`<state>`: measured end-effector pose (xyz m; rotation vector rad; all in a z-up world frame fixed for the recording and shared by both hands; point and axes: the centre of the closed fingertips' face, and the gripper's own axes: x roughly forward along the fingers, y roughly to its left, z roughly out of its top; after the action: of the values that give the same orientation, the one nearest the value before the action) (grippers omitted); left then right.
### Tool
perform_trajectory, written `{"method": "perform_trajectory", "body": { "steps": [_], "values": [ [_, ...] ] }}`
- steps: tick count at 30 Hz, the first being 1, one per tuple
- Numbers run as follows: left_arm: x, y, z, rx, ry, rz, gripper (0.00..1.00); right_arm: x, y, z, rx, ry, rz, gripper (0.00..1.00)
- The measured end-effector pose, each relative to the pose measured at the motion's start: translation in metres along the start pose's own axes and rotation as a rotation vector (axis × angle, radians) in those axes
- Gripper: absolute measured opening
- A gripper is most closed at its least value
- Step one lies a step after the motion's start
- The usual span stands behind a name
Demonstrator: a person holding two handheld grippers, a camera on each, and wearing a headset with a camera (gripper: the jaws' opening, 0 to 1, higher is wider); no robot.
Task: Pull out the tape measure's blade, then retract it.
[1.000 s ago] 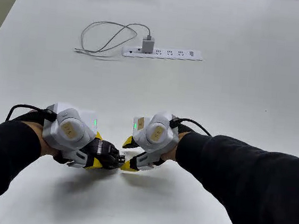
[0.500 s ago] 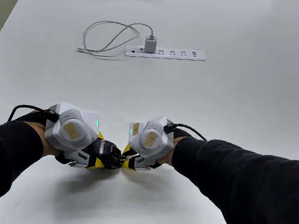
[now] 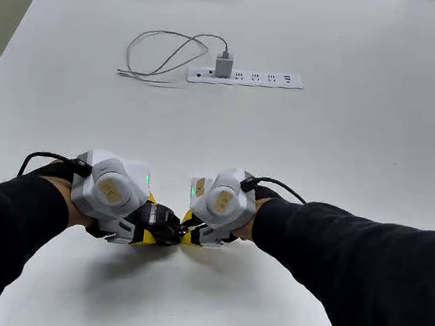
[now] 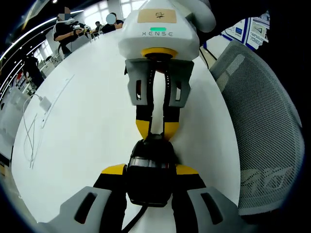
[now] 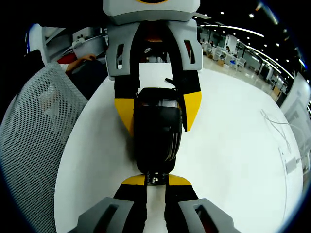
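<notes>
A black tape measure (image 3: 162, 225) is held just above the white table (image 3: 296, 156), in front of me. My left gripper (image 3: 150, 231) is shut on its case, its yellow-tipped jaws pressed against both sides of the tape measure (image 4: 148, 177). From the right, my right gripper (image 3: 189, 231) meets the case's front. It is shut on the small blade hook (image 5: 154, 178) at the mouth of the tape measure (image 5: 158, 131). No length of blade shows between case and hook. In the left gripper view, the right gripper (image 4: 156, 130) pinches that tip from above.
A white power strip (image 3: 244, 77) with a plugged charger (image 3: 224, 64) and a looped cable (image 3: 163, 52) lies far back on the table. The table's near edge runs just below my sleeves. A grey mesh chair (image 4: 262, 126) stands beside the table.
My right gripper has moved left to the tape measure's front, and its jaws went from open to shut on the blade hook. The left gripper kept its hold on the case.
</notes>
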<state>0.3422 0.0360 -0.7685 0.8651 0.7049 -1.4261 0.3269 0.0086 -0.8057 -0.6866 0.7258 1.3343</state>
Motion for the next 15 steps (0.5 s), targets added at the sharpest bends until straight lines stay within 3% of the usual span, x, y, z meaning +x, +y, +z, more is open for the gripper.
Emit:
{"method": "perform_trajectory", "body": {
  "steps": [4,15],
  "values": [
    [0.0000,-0.0002,-0.0003,0.006,-0.002,-0.001,0.30,-0.0001,-0.0002,0.0001,0.049,-0.022,0.002,0.09],
    [-0.0006,-0.0005,0.0000,0.006,0.001,0.001,0.30,-0.0034,-0.0004,-0.0038,0.061,-0.028,0.002,0.09]
  ]
}}
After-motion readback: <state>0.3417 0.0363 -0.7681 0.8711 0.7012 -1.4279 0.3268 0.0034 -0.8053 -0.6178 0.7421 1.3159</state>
